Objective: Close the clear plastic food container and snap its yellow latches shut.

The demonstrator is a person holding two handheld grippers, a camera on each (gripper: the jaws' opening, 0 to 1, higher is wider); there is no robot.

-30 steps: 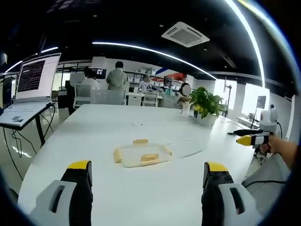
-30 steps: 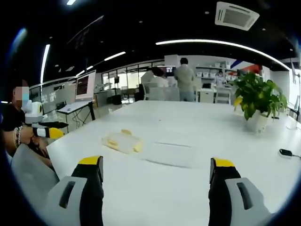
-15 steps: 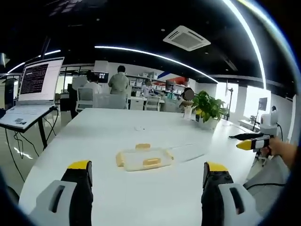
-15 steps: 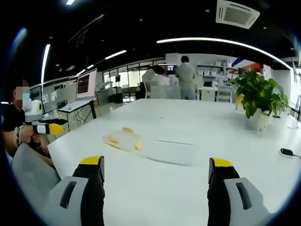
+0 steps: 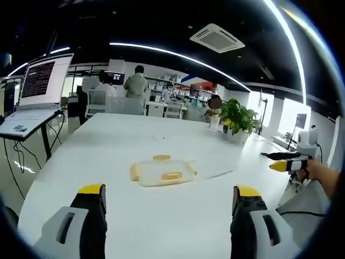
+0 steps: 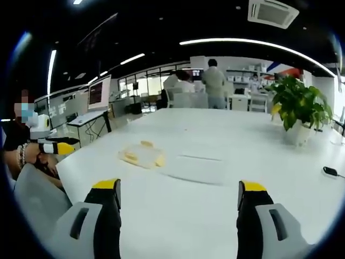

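On the white table (image 5: 108, 156) lies a clear plastic food container (image 5: 161, 174) with yellow latches on its sides, a good way ahead of my left gripper (image 5: 168, 190). Its clear lid (image 5: 215, 166) lies flat on the table beside it, apart from it. My left gripper is open, nothing between its jaws. In the right gripper view the container (image 6: 141, 156) sits ahead to the left with the lid (image 6: 197, 167) to its right. My right gripper (image 6: 179, 185) is also open and holds nothing. Each gripper shows from the side in the other's view, held off the table's edge.
A potted plant (image 5: 237, 121) stands at the table's far side. A laptop (image 5: 38, 89) on a stand is off the table to the left. A small black object (image 6: 329, 171) lies at the table's right. People and chairs (image 6: 213, 86) are at the back.
Both views have shifted slightly with the hands. The container and lid lie where they were, and both grippers stay open.
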